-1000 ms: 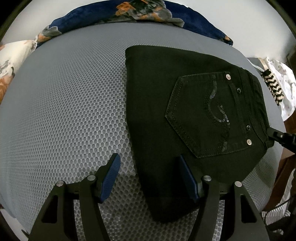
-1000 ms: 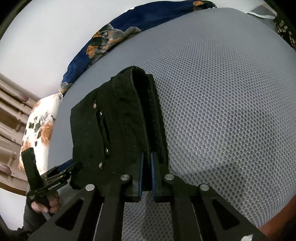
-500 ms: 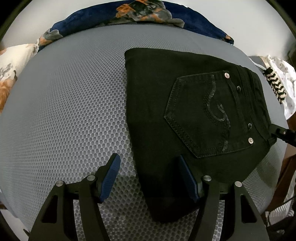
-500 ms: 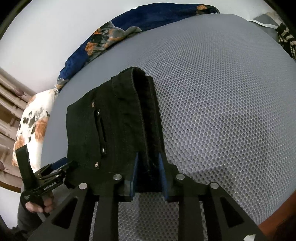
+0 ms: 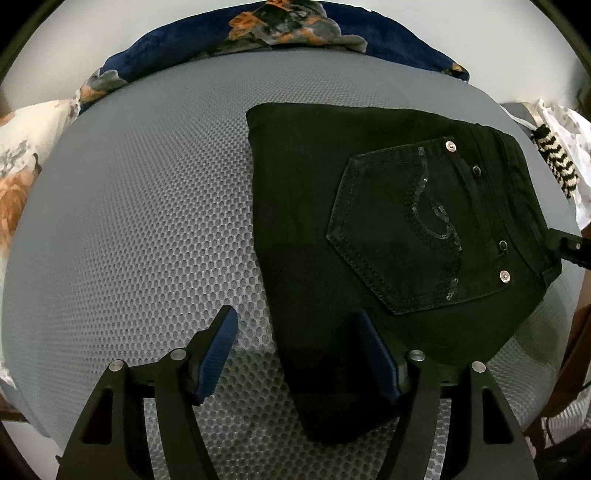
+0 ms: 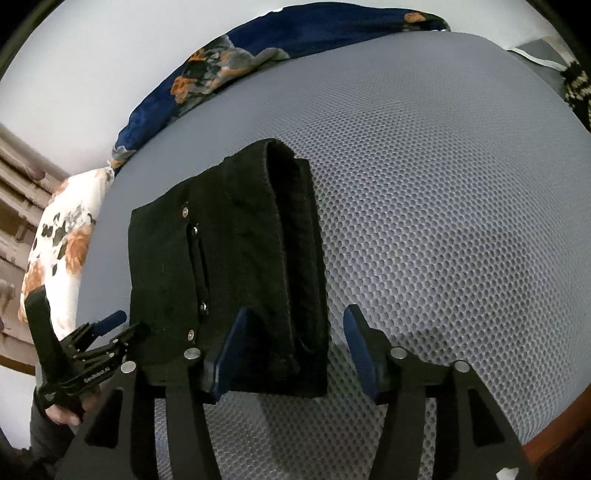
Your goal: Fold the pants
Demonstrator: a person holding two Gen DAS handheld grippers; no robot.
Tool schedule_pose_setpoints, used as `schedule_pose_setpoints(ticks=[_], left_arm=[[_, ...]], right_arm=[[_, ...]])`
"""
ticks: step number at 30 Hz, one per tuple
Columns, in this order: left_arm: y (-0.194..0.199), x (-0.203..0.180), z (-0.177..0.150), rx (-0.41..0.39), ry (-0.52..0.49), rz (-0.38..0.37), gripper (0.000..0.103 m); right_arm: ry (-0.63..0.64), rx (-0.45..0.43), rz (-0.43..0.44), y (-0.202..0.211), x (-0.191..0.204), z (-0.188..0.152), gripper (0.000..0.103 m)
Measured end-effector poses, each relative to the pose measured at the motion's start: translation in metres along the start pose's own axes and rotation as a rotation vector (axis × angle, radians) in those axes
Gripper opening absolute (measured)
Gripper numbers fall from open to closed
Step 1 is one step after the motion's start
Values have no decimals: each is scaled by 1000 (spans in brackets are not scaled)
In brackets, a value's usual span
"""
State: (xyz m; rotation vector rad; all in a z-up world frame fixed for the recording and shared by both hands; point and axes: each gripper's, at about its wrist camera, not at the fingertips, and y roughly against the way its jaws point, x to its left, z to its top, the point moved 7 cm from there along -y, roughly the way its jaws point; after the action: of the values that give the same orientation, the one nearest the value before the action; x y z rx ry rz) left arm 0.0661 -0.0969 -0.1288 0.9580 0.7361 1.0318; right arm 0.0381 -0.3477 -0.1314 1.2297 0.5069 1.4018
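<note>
Folded black pants [image 5: 369, 229] lie on a grey mesh bed [image 5: 140, 221], with both your grippers at their near edges.

Your left gripper [image 5: 295, 343] has its fingers apart, and the pants' near corner lies between them with nothing clamped. Your right gripper [image 6: 293, 341] sits at the waistband end, near the bed's front edge; its fingers are opening, and the thick folded edge lies between them with a gap on the right side. The back pocket [image 5: 413, 236] faces up. A floral blue blanket [image 5: 280, 33] runs along the bed's far edge, and a floral pillow [image 6: 59, 251] sits at its far left corner.
</note>
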Motion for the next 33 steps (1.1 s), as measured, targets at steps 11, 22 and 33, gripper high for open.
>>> schedule_pose_setpoints(ticks=[11, 22, 33], left_arm=[[-2, 18, 12, 7, 77, -61, 69], [-12, 44, 22, 38, 188, -159, 69], [-20, 49, 31, 49, 288, -360, 68]], right_arm=[[36, 74, 59, -19, -1, 7, 63], [13, 127, 175, -36, -10, 18, 66], [-50, 151, 333, -36, -21, 25, 68]])
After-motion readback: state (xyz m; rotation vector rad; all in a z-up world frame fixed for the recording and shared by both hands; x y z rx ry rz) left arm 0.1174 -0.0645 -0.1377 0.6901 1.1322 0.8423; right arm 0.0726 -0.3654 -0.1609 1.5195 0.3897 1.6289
